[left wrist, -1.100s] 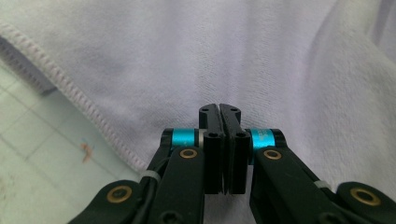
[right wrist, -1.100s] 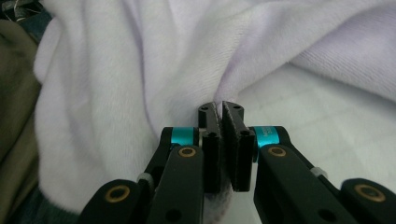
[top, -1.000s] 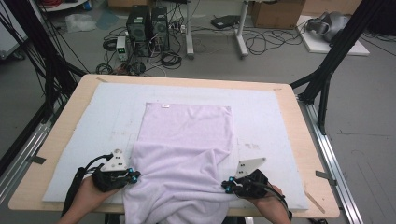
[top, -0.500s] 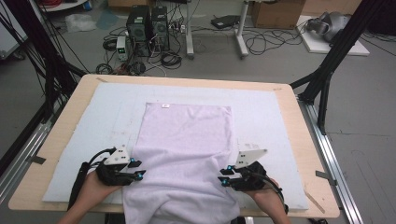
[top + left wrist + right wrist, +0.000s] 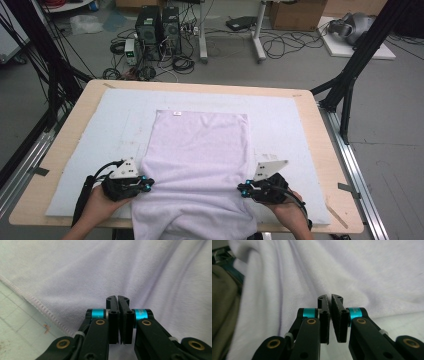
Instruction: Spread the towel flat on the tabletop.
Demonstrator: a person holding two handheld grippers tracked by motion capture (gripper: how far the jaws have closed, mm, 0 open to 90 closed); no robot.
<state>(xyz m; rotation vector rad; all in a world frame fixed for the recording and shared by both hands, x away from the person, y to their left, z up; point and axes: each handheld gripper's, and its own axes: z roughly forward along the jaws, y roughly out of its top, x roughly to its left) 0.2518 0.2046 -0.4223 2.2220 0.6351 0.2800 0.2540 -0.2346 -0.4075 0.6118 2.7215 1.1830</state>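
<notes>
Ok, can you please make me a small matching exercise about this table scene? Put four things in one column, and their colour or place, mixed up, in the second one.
Things:
1. towel
2. foam mat
3. table
4. computer towers

Colour or place:
a. black, on the floor beyond the table
b. pale wood, under everything else
c. lilac, its near end hanging over the table's near edge
d. white, spread between towel and table

Pairs: 1-c, 2-d, 3-b, 4-a

Pale lilac towel (image 5: 200, 150) on light blue mat (image 5: 100, 130).
</notes>
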